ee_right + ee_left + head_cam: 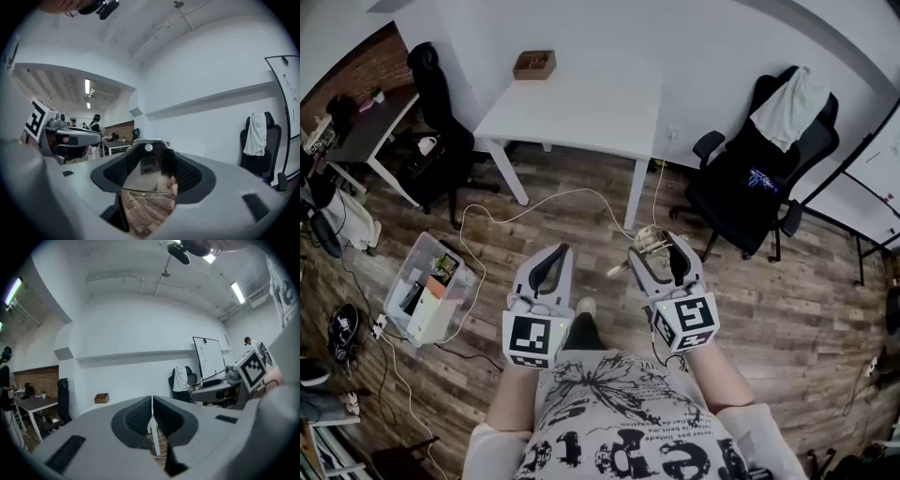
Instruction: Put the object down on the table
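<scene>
One white table (pixel 581 112) on wooden floor (pixel 787 309).

Two grippers are showing low in the frame: the left gripper (pixel 549 265) and the right gripper (pixel 660 246). One pale object (pixel 648 238) is riding with the right one. One white table (pixel 581 108) is standing at upper centre, carrying one wooden box (pixel 533 65). Two black office chairs are flanking it: the left chair (pixel 441 103) and the right chair (pixel 759 178), which is wearing one white garment (pixel 787 103). One clear bin (pixel 427 286) is lying at left.
</scene>
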Demonstrator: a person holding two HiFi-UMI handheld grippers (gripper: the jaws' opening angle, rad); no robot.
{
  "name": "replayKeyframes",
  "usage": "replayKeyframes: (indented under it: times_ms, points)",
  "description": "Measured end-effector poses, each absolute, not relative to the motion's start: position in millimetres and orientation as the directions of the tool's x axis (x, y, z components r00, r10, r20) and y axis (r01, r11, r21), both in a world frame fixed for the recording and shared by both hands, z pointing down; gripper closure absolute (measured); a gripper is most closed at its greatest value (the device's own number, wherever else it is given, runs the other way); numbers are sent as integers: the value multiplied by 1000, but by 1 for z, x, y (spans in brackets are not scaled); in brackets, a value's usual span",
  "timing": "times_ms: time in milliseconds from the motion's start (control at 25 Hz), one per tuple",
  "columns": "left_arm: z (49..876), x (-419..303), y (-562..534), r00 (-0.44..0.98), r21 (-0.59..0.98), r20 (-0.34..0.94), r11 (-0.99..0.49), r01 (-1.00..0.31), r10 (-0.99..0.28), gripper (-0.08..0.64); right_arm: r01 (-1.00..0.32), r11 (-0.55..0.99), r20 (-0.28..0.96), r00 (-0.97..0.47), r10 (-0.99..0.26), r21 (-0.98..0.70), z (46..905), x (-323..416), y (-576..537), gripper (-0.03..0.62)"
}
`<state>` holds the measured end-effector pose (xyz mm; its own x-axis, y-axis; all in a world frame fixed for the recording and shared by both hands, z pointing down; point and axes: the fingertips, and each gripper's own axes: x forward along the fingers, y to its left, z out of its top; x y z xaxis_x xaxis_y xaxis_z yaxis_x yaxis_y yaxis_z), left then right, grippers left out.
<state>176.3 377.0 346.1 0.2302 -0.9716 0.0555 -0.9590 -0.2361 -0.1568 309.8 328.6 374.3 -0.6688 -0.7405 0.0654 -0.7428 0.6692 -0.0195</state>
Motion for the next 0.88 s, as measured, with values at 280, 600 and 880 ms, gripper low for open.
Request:
replayKeyframes:
  times_ms: [280,600,880]
  points:
    - [357,166,373,210,-142,72,-219,-965,-975,548,-749,660,74,-662,-746,-54,381,308,317,313]
    - [363,138,330,216,-134,80,-226,-965,-973,548,-745,666,94,-667,-740,-37,391,274,272,312]
    - [359,74,247,251,-138,70,-258,-956,-966,548,-767,641,115,-639,-760,-27,390,209,192,313]
